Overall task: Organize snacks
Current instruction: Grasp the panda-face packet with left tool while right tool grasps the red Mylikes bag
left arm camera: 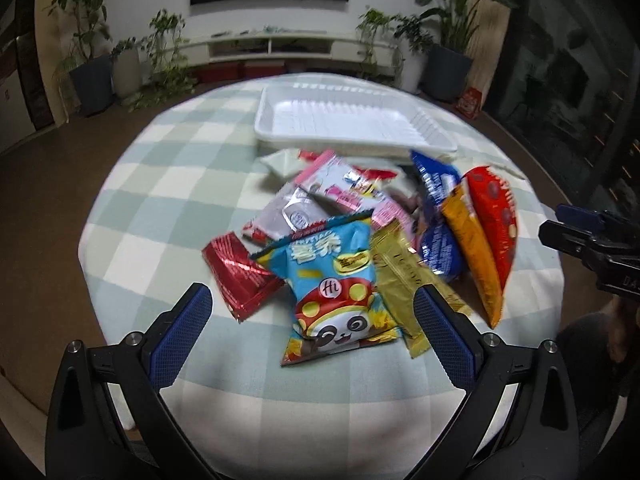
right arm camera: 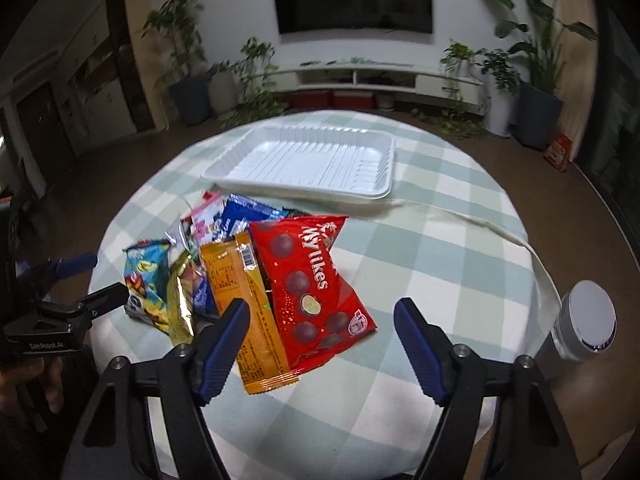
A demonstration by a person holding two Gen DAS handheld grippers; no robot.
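A pile of snack packets lies on a round table with a checked cloth (left arm camera: 168,216). In the left wrist view my left gripper (left arm camera: 312,300) is open, its jaws either side of a blue panda packet (left arm camera: 332,288), with a red foil packet (left arm camera: 240,276) at left and a gold one (left arm camera: 404,280) at right. In the right wrist view my right gripper (right arm camera: 322,308) is open over a red Mylikes bag (right arm camera: 312,276) and an orange packet (right arm camera: 248,312). An empty white tray (right arm camera: 312,160) sits behind the pile, also in the left wrist view (left arm camera: 344,120).
A white-lidded can (right arm camera: 588,320) stands off the table's right edge. A cream strap (right arm camera: 480,220) lies across the cloth on the right. The right gripper shows at the left view's right edge (left arm camera: 580,236). Potted plants and a TV shelf stand behind.
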